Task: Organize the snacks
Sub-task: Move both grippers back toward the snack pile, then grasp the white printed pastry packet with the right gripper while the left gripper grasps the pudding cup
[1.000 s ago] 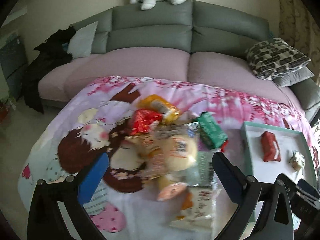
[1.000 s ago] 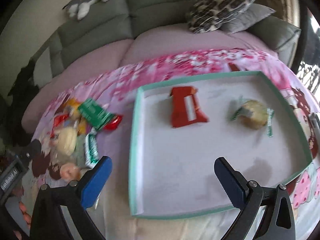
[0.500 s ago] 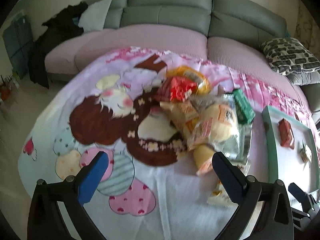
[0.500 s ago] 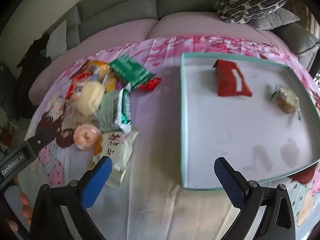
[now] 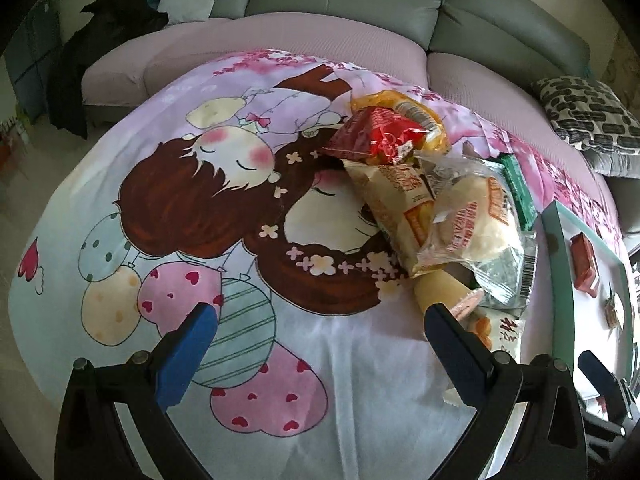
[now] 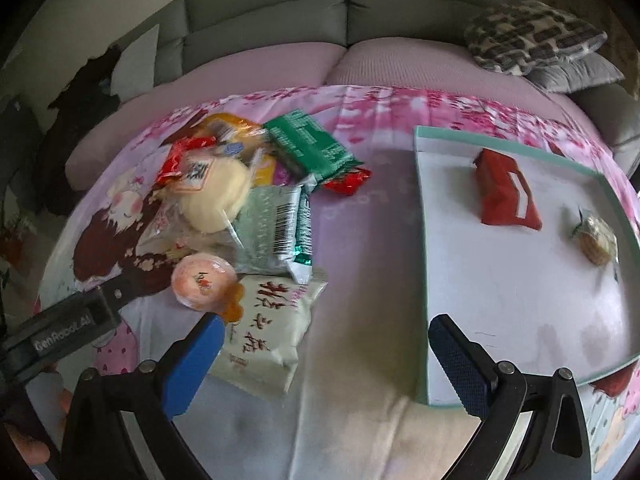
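A pile of snack packets (image 5: 432, 200) lies on the cartoon-print cloth; it also shows in the right wrist view (image 6: 248, 208). It holds a bread roll in clear wrap (image 6: 212, 196), a green packet (image 6: 308, 148), a red packet (image 5: 376, 132), a round orange jelly cup (image 6: 202, 280) and a white packet with red writing (image 6: 268, 328). A teal-rimmed white tray (image 6: 420, 208) at the right holds a red packet (image 6: 506, 192) and a small wrapped cake (image 6: 598, 238). My left gripper (image 5: 316, 344) is open, left of the pile. My right gripper (image 6: 324, 352) is open, between pile and tray.
A grey and pink sofa (image 5: 320, 12) curves behind the table, with a patterned cushion (image 6: 532, 36) at right and dark clothes (image 5: 120, 16) at left. The table's near edge is just below both grippers. The left gripper's body (image 6: 68, 328) shows at lower left.
My left gripper has swung left and tilted down, so the pile now sits to its right. My right gripper has swung left from over the tray to the gap beside the pile.
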Available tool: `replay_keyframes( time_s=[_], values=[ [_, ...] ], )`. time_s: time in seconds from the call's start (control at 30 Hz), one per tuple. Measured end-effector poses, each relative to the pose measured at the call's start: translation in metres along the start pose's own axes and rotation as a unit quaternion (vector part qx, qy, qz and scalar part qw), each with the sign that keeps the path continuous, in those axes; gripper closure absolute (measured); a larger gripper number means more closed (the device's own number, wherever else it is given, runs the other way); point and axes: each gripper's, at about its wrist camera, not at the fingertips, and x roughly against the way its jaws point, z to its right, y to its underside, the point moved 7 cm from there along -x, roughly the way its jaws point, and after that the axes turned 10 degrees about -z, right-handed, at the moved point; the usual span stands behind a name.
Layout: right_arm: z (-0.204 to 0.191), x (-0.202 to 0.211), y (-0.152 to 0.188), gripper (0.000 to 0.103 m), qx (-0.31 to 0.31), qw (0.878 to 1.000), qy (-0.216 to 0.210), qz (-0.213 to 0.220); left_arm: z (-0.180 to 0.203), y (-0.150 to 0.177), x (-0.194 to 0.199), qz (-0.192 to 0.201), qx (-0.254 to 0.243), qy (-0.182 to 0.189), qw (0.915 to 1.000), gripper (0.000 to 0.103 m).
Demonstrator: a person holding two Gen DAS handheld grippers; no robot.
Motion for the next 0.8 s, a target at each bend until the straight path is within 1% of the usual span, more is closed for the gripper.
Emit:
replay_keyframes(
  time_s=[0.1, 0.2, 0.3, 0.37, 0.6, 0.73, 0.8],
  values=[
    [-0.005, -0.003, -0.001, 0.0, 0.012, 1.0, 0.02, 0.002, -0.009, -0.002, -0.003, -0.002, 0.015, -0.004, 0.9999, 0.0],
    [-0.008, 0.005, -0.005, 0.0, 0.012, 1.0, 0.001, 0.02, -0.015, -0.002, -0.007, -0.005, 0.024, -0.006, 0.9997, 0.0],
    [-0.019, 0.005, -0.006, 0.0, 0.037, 0.999, 0.007, 0.027, -0.019, -0.002, -0.011, -0.011, 0.035, -0.008, 0.9993, 0.0],
    [-0.028, 0.0, -0.004, 0.0, 0.053, 0.998, 0.001, 0.022, -0.019, -0.001, -0.012, -0.012, 0.036, -0.009, 0.9993, 0.0],
    [-0.042, -0.017, -0.004, 0.0, 0.073, 0.997, -0.002, 0.006, -0.019, -0.002, -0.013, -0.012, 0.034, -0.01, 0.9993, 0.0],
    [-0.038, -0.03, -0.004, 0.002, 0.062, 0.998, -0.001, -0.01, -0.017, -0.002, -0.015, -0.014, 0.032, -0.009, 0.9993, 0.0],
    [-0.032, -0.033, -0.004, 0.004, 0.047, 0.999, -0.003, -0.016, -0.015, -0.003, -0.016, -0.014, 0.029, -0.006, 0.9995, 0.0]
  ],
)
